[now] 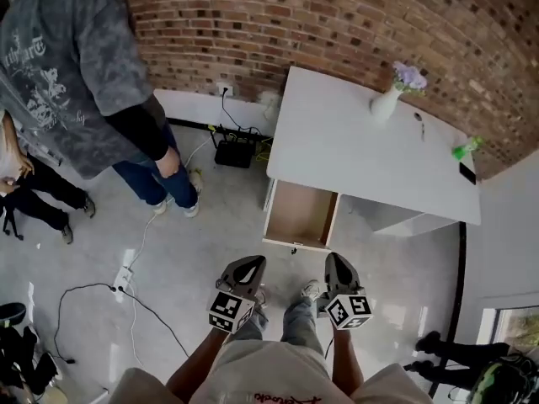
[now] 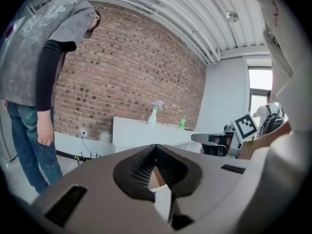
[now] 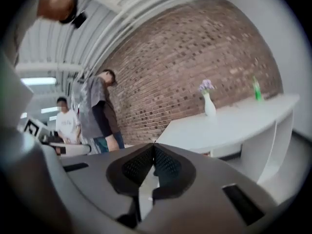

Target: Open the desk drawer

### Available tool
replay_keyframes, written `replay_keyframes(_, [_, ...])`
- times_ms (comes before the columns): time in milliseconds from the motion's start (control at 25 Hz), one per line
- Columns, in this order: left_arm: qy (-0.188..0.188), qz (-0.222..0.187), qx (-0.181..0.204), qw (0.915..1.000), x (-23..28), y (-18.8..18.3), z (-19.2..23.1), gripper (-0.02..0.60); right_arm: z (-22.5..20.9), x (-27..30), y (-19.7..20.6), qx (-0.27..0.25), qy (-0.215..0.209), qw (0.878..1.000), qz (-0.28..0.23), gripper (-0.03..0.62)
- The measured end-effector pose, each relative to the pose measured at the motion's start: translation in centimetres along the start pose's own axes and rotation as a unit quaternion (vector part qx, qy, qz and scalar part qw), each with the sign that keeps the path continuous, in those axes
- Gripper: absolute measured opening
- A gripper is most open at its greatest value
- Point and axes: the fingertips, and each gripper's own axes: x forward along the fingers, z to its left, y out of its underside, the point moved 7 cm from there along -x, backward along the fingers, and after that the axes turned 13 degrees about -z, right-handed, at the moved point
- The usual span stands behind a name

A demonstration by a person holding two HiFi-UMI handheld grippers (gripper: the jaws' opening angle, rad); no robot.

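A white desk point(image 1: 354, 146) stands against the brick wall. Its drawer point(image 1: 301, 215) is pulled out toward me, and its wooden inside looks bare. Both grippers are held up close to my body, well short of the drawer. The left gripper point(image 1: 250, 263) is shut with nothing in it; its jaws meet at the tip point(image 2: 156, 146). My right gripper point(image 1: 335, 259) is shut too and holds nothing, jaw tips together point(image 3: 154, 144). The desk point(image 2: 146, 131) shows far off in the left gripper view, and likewise in the right gripper view the desk point(image 3: 229, 123).
A white vase with purple flowers point(image 1: 396, 91) and a green bottle point(image 1: 465, 148) stand on the desk. A person in a grey shirt point(image 1: 93, 74) stands at the left. Cables and a power strip point(image 1: 125, 278) lie on the floor; a black box point(image 1: 234, 151) sits by the wall.
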Motion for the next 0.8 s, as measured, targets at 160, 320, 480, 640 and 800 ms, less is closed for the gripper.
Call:
replay_keyframes(160, [0.034, -0.011, 0.027, 0.9990, 0.3, -2.8, -1.8, 0.012, 2.7, -1.1, -4.7, -0.184, -0.026, 0.983, 0.009, 0.017])
replay_keyframes(320, [0.041, -0.020, 0.046, 0.9979, 0.0, -4.6, -4.1, 0.012, 3.8, -2.9, -7.3, -0.213, -0.033, 0.976, -0.003, 0.017])
replay_keyframes(480, [0.032, -0.022, 0.051, 0.9979, -0.7, -4.8, -6.3, 0.012, 3.8, -5.2, -8.1, -0.204, -0.035, 0.978, -0.007, 0.017])
replay_keyframes(640, [0.023, -0.025, 0.054, 0.9980, -1.9, -4.4, -9.4, 0.012, 4.3, -8.7, -8.6, -0.203, -0.059, 0.977, -0.012, 0.017])
replay_keyframes(800, [0.019, -0.026, 0.056, 0.9979, -3.7, -3.9, -13.5, 0.012, 4.2, -13.1, -8.8, -0.179, -0.078, 0.981, -0.017, 0.017])
